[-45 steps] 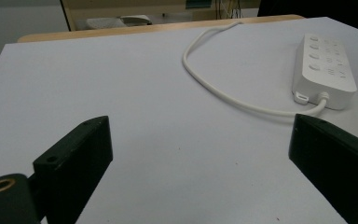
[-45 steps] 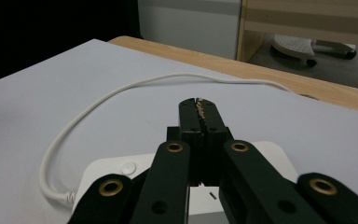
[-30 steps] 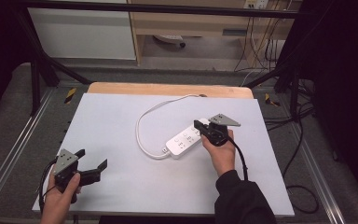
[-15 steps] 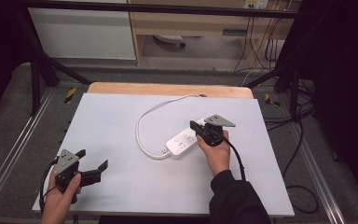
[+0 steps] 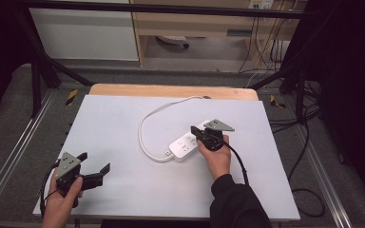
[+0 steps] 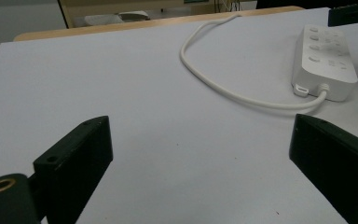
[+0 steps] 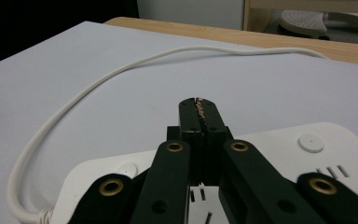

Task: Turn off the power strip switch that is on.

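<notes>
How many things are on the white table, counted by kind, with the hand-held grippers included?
Power strip with white cable: 1
Grippers, left gripper and right gripper: 2
Total: 3

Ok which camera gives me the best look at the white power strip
The left gripper view: the power strip lies uncovered there, its buttons, near end and cord plain. The high view shows it whole but small, with the right gripper over its far end. The right gripper view sees part of its top behind that gripper's shut jaws.
</notes>
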Available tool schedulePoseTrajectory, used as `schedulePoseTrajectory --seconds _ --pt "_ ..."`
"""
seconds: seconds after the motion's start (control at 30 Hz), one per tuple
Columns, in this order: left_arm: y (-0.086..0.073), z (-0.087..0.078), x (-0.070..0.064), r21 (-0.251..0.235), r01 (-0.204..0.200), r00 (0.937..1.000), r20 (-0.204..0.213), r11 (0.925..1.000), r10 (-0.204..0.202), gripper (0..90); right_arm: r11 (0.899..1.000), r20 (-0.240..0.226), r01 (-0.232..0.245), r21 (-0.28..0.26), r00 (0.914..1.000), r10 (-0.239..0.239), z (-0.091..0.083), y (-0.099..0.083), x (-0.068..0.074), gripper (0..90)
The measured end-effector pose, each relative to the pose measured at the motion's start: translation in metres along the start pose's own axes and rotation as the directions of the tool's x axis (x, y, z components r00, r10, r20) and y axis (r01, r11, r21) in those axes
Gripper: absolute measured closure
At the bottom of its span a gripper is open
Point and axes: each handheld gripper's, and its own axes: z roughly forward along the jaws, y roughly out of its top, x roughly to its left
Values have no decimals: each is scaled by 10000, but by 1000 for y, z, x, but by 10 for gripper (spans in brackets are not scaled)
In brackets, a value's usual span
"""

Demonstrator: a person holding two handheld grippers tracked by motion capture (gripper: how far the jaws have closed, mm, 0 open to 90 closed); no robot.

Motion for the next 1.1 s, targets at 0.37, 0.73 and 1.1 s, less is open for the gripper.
schedulePoseTrajectory --seconds 0.37,0.73,1.1 --pt "0 0 0 9 -52 10000 5 10000 52 60 9996 49 77 282 10000 -78 9 -9 3 900" --pt "0 0 -1 51 -52 10000 82 10000 52 60 9986 138 132 503 9998 -139 13 -13 7 900" --pt "0 0 0 28 -72 10000 34 10000 72 60 9981 238 127 602 9996 -141 16 -15 5 900"
